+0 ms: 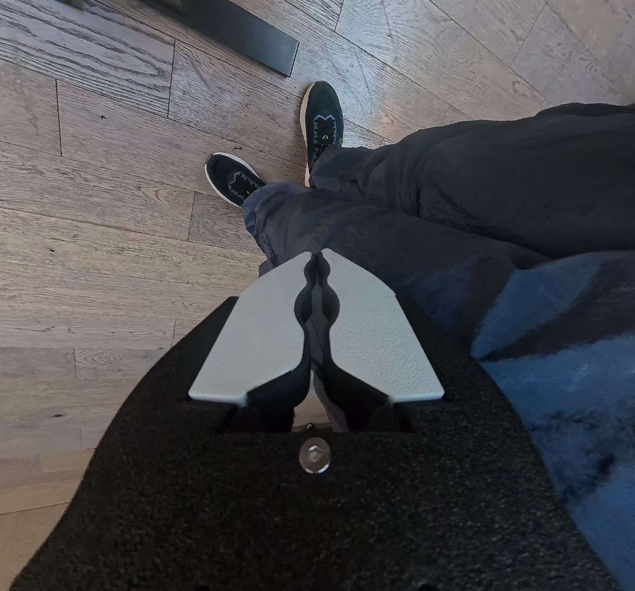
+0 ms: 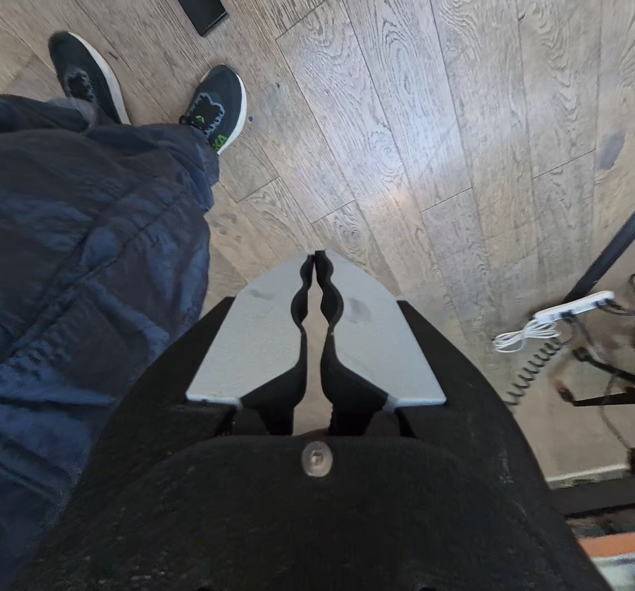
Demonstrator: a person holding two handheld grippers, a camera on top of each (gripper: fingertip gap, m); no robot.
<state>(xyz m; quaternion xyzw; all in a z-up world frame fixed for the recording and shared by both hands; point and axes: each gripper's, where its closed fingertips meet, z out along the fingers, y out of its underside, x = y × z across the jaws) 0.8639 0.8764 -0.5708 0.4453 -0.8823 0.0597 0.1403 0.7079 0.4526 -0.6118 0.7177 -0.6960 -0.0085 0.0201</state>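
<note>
Left wrist view: the left gripper [image 1: 316, 258] is hanging over the person's trouser leg [image 1: 378, 230], fingers [image 1: 275, 316] together, gripping nothing; shoes [image 1: 321, 120] are resting on the wood floor [image 1: 103, 196].

Right wrist view: the right gripper [image 2: 314, 254] is pointing at bare floor [image 2: 412, 127], fingers [image 2: 261, 327] closed and empty; a white power strip [image 2: 574, 306] is lying well apart.

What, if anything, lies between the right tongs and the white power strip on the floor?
Nothing visible does: only wood floor shows between the right tongs and the white power strip, which lies beside a coiled black cable.
</note>
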